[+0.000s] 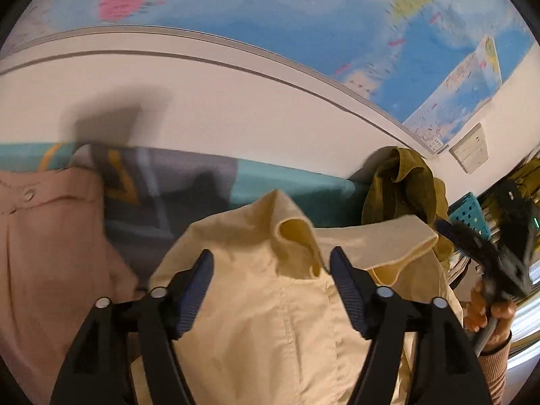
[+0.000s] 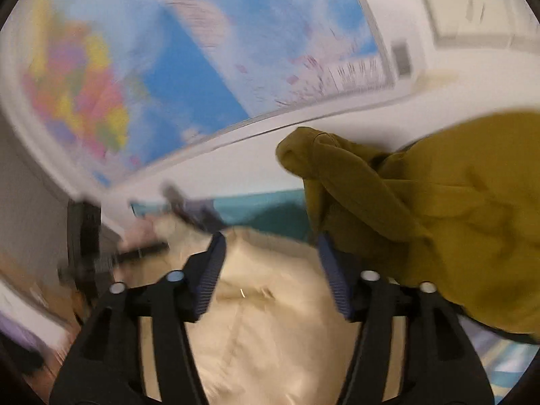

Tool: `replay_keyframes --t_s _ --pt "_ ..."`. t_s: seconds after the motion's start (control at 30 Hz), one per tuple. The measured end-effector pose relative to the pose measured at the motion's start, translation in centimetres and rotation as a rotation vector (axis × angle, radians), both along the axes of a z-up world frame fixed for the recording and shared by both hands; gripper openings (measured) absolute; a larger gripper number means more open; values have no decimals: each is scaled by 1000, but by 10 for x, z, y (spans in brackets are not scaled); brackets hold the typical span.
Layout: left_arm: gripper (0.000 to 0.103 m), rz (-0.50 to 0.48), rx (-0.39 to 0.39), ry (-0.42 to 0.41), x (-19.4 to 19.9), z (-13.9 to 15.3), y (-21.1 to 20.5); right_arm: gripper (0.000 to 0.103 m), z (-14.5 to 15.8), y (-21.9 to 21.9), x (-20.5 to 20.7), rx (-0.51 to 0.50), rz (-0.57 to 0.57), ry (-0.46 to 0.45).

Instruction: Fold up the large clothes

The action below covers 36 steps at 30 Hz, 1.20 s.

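A cream-yellow shirt (image 1: pixel 270 303) lies crumpled on the teal-covered table (image 1: pixel 287 182); its collar stands up just beyond my fingers. My left gripper (image 1: pixel 271 260) is open above the shirt and holds nothing. My right gripper (image 2: pixel 270 243) is open over the same cream shirt (image 2: pixel 263 320); its view is motion-blurred. The right gripper also shows at the far right of the left wrist view (image 1: pixel 503 246), held by a hand.
An olive-green garment (image 1: pixel 405 185) is bunched against the wall at the right, close by my right gripper (image 2: pixel 438 219). A pink garment (image 1: pixel 44 243) lies at the left. A patterned dark cloth (image 1: pixel 162 189) lies behind. Maps (image 1: pixel 303 6) hang on the wall. A teal crate (image 1: pixel 469 212) stands at right.
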<state>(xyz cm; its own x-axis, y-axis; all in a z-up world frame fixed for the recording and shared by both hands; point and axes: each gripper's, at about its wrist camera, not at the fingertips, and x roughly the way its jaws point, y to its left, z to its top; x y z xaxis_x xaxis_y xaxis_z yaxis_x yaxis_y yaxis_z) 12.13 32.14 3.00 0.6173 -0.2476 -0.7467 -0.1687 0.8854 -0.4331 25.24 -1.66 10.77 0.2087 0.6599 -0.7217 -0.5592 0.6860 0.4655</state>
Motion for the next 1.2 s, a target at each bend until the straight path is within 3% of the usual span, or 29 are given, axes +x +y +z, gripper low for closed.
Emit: replay_keyframes --t_s 0.03,0.13,0.27,0.4,0.57,0.6,0.63,0.67,0.73,0.87,1.03,1.1,1.2 --pt "70 -8 -5 -13 -10 4 1 72 8 -13 -13 -12 21 -21" --pt "71 -76 7 -80 -38 18 -6 75 27 -52 -57 -45 60 -70" --pt "77 -180 116 -149 -70 32 -35 82 24 -105 -120 -153 56 -104" --pt "79 -324 214 -183 -94 38 -83 85 3 -139 -164 -250 17 -68" --pt "82 -421 275 -210 -107 34 -120 85 -10 -173 -212 -245 30 22" --pt "82 -430 281 -212 -109 32 -126 79 -14 -172 -223 -237 47 40" --pt "82 -432 284 -209 -110 30 -131 59 -18 -170 -232 -231 72 46" --pt "83 -436 282 -205 -111 27 -133 48 -20 -169 -237 -230 91 46" --pt "83 -440 276 -193 -111 24 -138 7 -16 -170 -240 -225 81 19" --pt "83 -419 287 -187 -113 24 -137 3 36 -193 -217 -147 -38 -104" --pt "83 -349 325 -235 -133 38 -120 2 87 -227 -162 -153 -213 -279" --pt "83 -312 333 -245 -142 41 -110 2 77 -235 -135 -220 -263 -296" --pt "83 -236 363 -244 -165 38 -88 4 28 -240 -103 -335 -312 -218"
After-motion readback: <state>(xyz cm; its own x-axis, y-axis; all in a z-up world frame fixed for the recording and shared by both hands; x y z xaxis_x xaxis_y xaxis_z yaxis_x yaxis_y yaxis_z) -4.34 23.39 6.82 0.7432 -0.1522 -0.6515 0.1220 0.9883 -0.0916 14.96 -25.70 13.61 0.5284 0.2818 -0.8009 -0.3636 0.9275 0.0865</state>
